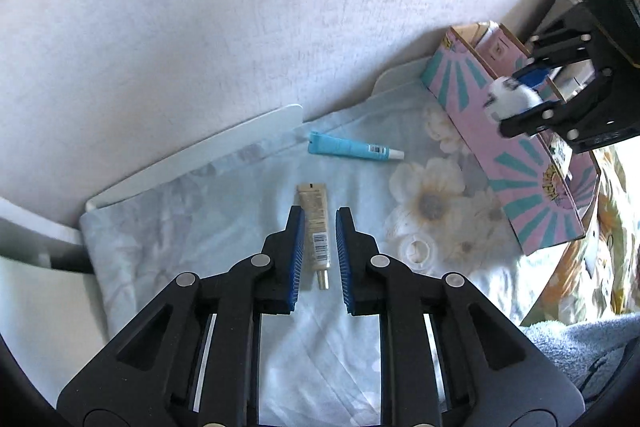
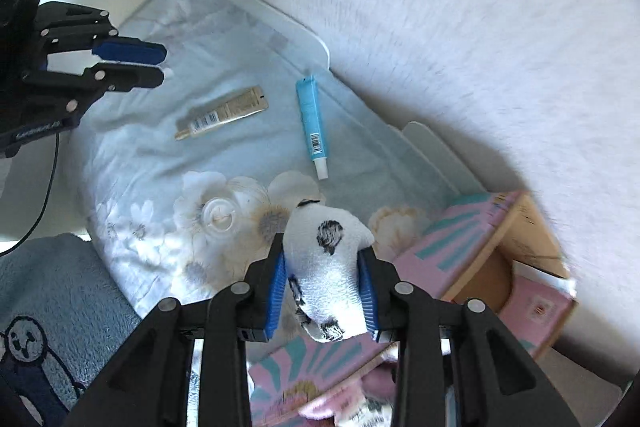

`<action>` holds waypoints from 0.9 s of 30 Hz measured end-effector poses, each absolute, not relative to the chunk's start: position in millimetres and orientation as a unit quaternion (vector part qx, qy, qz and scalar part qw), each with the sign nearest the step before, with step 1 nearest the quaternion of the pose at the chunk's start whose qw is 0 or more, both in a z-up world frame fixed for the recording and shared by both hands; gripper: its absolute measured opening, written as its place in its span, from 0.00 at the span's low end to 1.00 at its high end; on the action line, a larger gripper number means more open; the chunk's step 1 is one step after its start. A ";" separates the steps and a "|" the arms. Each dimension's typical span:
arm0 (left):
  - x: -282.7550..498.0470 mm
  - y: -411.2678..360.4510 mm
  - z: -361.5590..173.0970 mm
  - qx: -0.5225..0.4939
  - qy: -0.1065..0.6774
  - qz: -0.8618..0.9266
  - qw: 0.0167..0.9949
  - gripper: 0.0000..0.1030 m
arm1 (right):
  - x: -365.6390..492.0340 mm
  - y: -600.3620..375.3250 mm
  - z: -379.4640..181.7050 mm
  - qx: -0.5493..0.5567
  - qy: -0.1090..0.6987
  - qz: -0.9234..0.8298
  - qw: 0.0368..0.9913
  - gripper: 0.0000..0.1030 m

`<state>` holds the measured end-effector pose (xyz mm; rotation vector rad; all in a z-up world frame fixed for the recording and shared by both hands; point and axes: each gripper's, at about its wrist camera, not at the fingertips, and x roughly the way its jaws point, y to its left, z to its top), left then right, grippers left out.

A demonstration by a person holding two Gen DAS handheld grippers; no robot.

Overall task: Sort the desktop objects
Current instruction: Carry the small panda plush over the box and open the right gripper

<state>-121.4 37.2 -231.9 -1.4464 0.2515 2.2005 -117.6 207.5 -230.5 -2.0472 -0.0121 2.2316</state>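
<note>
My right gripper point(image 2: 323, 247) is shut on a white plush toy with black spots point(image 2: 328, 267), held in the air above the edge of a pink and teal cardboard box point(image 2: 460, 231). The left wrist view shows that gripper point(image 1: 510, 103) and the toy point(image 1: 502, 97) over the box point(image 1: 520, 167) at the right. My left gripper point(image 1: 320, 211) hangs above the cloth with its blue pads close together and nothing visibly between them. Below it a beige tube point(image 1: 316, 227) lies flat. A blue tube point(image 1: 352, 147) lies further back.
A pale floral cloth point(image 1: 200, 219) covers the white table point(image 1: 200, 151), which stands against a white wall. A small clear round lid point(image 1: 416, 251) lies near the box. A grey-blue towel with a cartoon figure point(image 2: 60, 287) lies at the near edge. The box holds a pink carton point(image 2: 536, 307).
</note>
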 end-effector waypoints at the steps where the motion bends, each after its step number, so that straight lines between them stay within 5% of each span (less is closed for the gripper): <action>1: -119.3 37.4 -227.3 -0.534 0.082 0.805 0.247 0.13 | -123.8 229.9 -221.2 -0.672 -0.011 0.738 0.057 0.29; 12: -104.6 87.8 -190.4 -0.506 0.090 0.814 0.269 0.12 | -58.6 249.1 -168.0 -0.644 -0.021 0.760 0.088 0.29; 27: -99.2 120.8 -256.2 -0.569 0.096 0.780 0.241 0.12 | 25.2 291.7 -203.5 -0.668 0.041 0.736 0.103 0.29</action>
